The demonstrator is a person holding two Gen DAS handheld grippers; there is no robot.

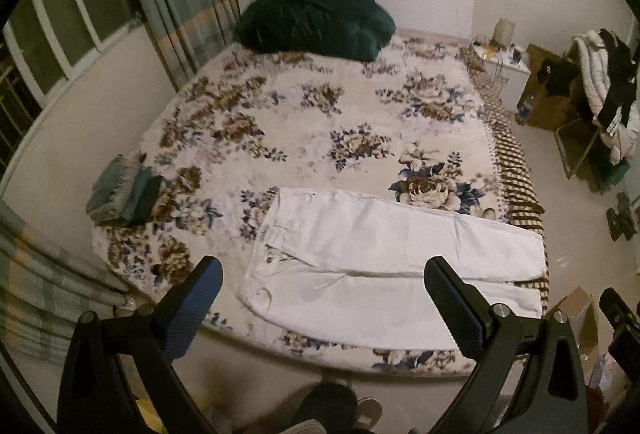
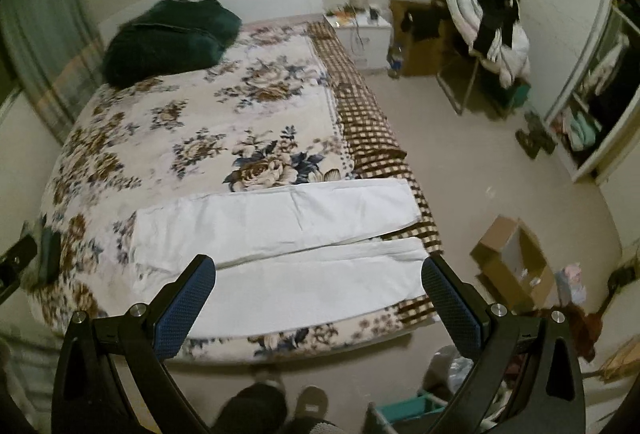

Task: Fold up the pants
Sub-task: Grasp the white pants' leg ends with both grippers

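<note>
White pants lie flat along the near edge of the bed, waist to the left, both legs stretched right to the bed's right edge. They also show in the right wrist view. My left gripper is open and empty, held above the waist end. My right gripper is open and empty, held above the leg end. Neither touches the cloth.
The bed has a floral cover over a brown checked sheet. A dark green quilt lies at the headboard. Folded teal clothes sit at the bed's left edge. A cardboard box and a clothes-laden chair stand on the floor.
</note>
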